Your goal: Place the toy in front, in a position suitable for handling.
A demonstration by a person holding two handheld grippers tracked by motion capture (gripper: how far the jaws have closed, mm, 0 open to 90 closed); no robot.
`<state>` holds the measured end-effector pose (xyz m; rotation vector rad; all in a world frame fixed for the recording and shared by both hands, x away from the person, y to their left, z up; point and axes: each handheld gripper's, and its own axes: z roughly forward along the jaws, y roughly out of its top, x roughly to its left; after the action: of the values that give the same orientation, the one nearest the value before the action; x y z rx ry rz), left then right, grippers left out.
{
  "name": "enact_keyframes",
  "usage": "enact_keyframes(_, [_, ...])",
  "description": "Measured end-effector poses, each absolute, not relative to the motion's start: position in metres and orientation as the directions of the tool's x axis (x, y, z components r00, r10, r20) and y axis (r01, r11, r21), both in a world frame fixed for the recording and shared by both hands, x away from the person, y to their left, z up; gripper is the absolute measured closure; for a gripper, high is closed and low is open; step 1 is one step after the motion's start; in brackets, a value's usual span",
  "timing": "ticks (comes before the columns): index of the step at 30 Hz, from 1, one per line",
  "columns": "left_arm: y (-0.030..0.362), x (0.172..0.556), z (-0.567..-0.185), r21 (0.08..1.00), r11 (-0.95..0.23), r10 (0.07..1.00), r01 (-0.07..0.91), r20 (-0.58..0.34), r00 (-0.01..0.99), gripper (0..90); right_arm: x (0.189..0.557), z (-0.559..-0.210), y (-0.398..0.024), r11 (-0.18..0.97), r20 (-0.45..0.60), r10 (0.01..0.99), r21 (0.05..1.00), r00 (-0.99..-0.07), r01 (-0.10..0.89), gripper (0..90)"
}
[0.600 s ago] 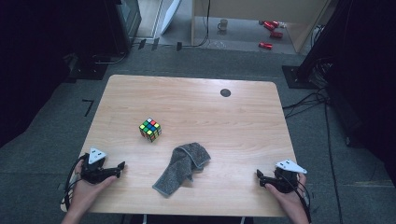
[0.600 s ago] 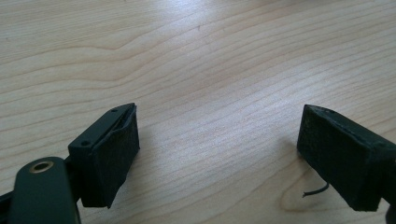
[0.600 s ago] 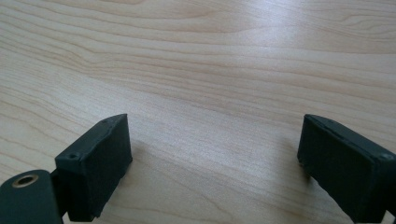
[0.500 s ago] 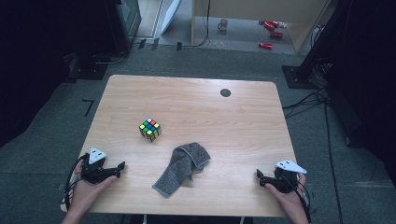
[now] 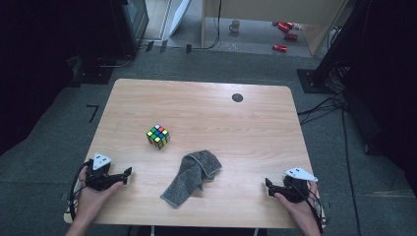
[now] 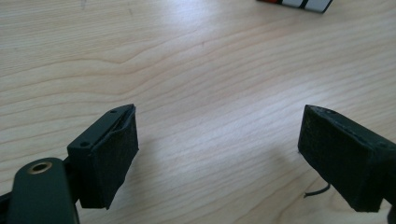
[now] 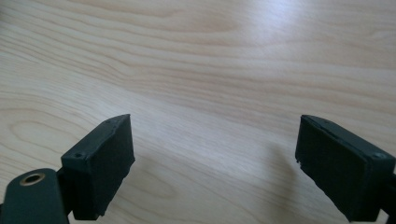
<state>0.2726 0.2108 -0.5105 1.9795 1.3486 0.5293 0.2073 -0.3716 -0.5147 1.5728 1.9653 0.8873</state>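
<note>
A colourful puzzle cube (image 5: 158,136) sits left of the middle of the wooden table (image 5: 206,108); its lower edge (image 6: 295,3) peeks in at the top of the left gripper view. A crumpled grey cloth (image 5: 191,177) lies near the front middle. My left gripper (image 5: 127,174) rests at the front left corner, held by a hand, open over bare wood (image 6: 217,140). At the front right corner a hand holds my right gripper (image 5: 268,186), which is open too, with nothing between its jaws (image 7: 212,163).
A small black round mark (image 5: 237,97) lies at the table's far right. Beyond the table, the floor holds a mug (image 5: 235,25), red objects (image 5: 283,29), cables and dark equipment stands.
</note>
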Motion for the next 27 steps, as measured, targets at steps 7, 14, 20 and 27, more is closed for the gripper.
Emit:
enact_keyframes(7, [0.197,0.283,-0.504,0.727,-0.243,0.917,0.642,-0.043,0.396,13.0,0.210,-0.506,-0.354,0.152,0.040,0.962,0.743,-0.270,0.652,12.5])
enact_keyframes(14, [0.175,0.298,-0.499,0.729,-0.269,0.902,0.630,-0.039,0.431,13.0,0.218,-0.493,-0.330,0.178,0.043,0.945,0.764,-0.323,0.621,12.7])
enact_keyframes(20, [0.161,0.309,-0.498,0.729,-0.278,0.895,0.626,-0.040,0.443,13.0,0.222,-0.489,-0.314,0.205,0.034,0.933,0.767,-0.357,0.608,12.7])
enact_keyframes(27, [0.152,0.318,-0.498,0.732,-0.271,0.892,0.625,-0.053,0.449,12.7,0.228,-0.483,-0.297,0.223,0.034,0.919,0.775,-0.392,0.591,12.7])
